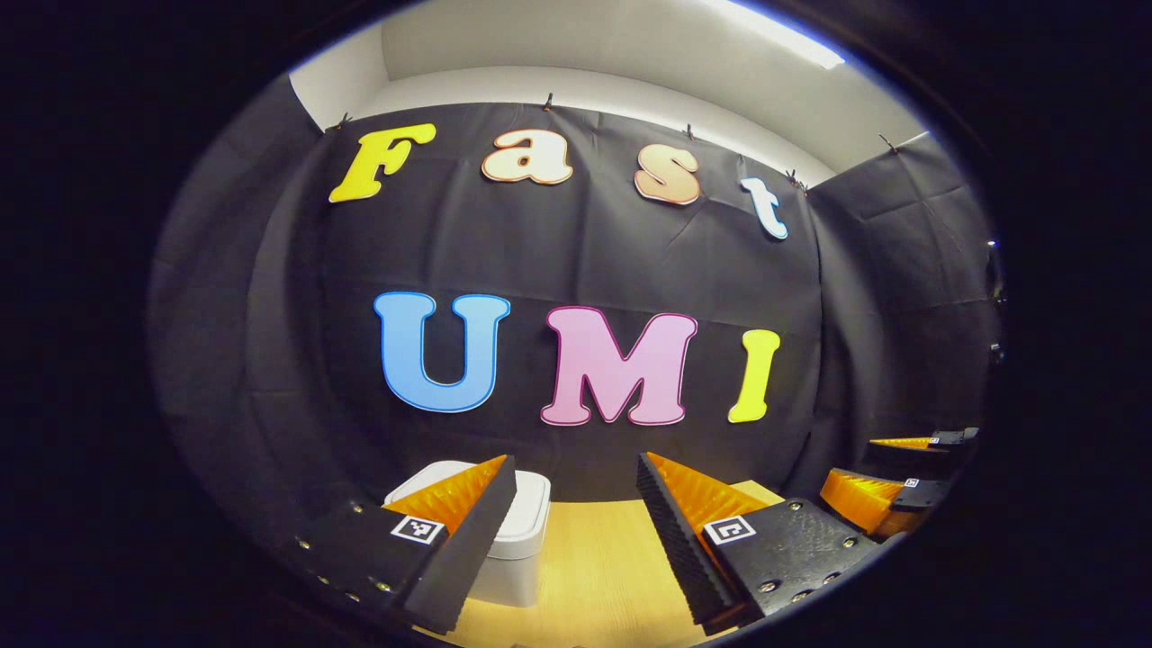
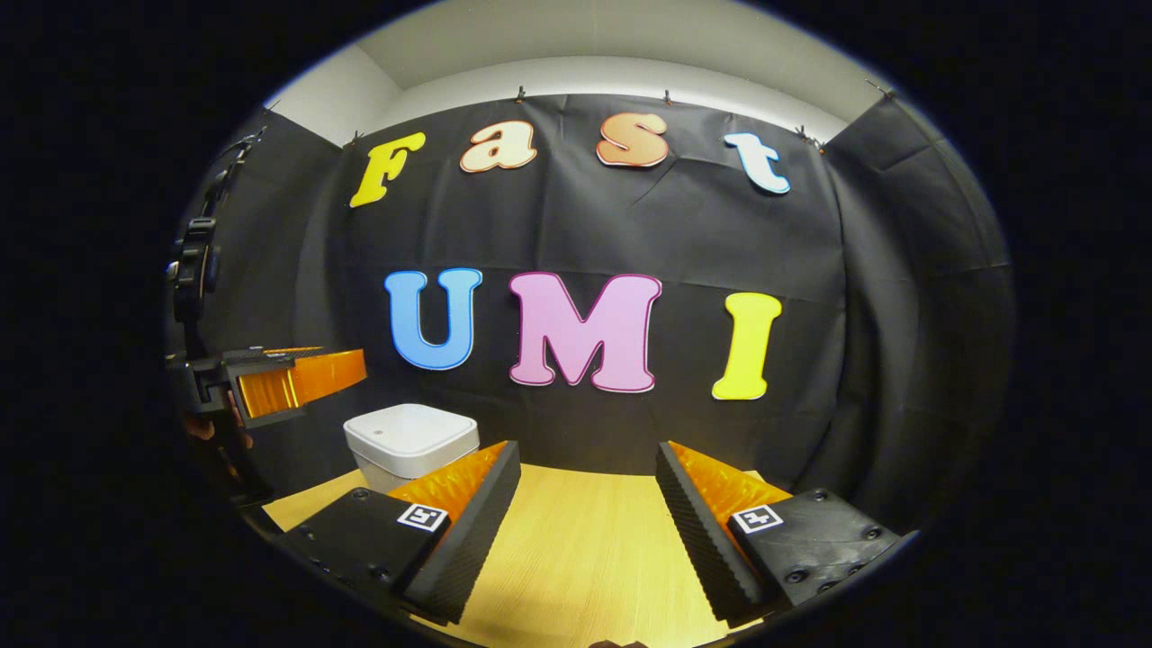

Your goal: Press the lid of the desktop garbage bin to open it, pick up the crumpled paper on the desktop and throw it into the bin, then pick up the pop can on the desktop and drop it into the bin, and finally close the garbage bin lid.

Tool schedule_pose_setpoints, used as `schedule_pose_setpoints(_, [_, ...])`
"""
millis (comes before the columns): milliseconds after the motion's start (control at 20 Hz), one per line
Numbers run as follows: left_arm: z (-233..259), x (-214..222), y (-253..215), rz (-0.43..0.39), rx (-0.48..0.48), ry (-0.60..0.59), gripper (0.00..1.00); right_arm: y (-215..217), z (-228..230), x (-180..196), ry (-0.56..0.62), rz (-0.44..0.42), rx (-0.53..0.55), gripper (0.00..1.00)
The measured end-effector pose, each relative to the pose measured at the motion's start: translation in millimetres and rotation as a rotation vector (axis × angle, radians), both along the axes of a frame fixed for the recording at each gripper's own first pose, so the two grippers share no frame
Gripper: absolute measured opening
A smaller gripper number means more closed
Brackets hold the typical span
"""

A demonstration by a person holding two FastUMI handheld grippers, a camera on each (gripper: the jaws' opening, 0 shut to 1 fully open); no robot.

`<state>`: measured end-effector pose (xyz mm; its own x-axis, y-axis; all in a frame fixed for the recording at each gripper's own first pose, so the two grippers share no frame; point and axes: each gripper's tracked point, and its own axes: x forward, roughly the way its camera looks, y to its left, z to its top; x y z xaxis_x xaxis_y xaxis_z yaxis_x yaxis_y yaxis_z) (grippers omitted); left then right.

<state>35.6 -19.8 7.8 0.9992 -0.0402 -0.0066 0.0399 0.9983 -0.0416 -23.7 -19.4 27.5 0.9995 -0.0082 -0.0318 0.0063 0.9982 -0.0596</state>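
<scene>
The white desktop bin (image 1: 526, 531) stands on the wooden table (image 1: 594, 567) with its lid down, partly hidden behind one finger of my left gripper (image 1: 576, 468). That gripper hovers open above the table, just right of the bin, with nothing between its fingers. In the right gripper view the bin (image 2: 409, 441) sits at the back left, lid down. My right gripper (image 2: 587, 454) is open and holds nothing, over the table (image 2: 585, 540) to the right of the bin. The left gripper (image 2: 355, 369) hangs above and left of the bin. The right gripper (image 1: 850, 468) appears at the far right.
The black cloth wall stands close behind the bin and runs round both sides of the table. A hand (image 2: 211, 430) holds the left gripper at the left edge of the right gripper view. Bare wood lies between the fingers of each gripper.
</scene>
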Motion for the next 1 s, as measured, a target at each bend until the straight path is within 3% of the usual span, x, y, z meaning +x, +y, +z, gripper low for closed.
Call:
schedule_pose_setpoints(150, [-8.2,-15.6,5.0,-0.012,-0.02,-0.008,0.89,13.2,-9.1,-12.2,0.015,-0.032,0.034,0.98])
schedule_pose_setpoints(550, [-26.7,-42.6,5.0,-0.085,-0.02,0.007,0.9,38.0,-6.2,-40.5,-0.019,-0.049,-0.001,1.0])
schedule_pose_setpoints(1000, [-36.6,-61.2,12.2,-0.071,-0.003,0.023,0.9,40.2,-3.5,-55.4,-0.029,-0.066,-0.014,0.98])
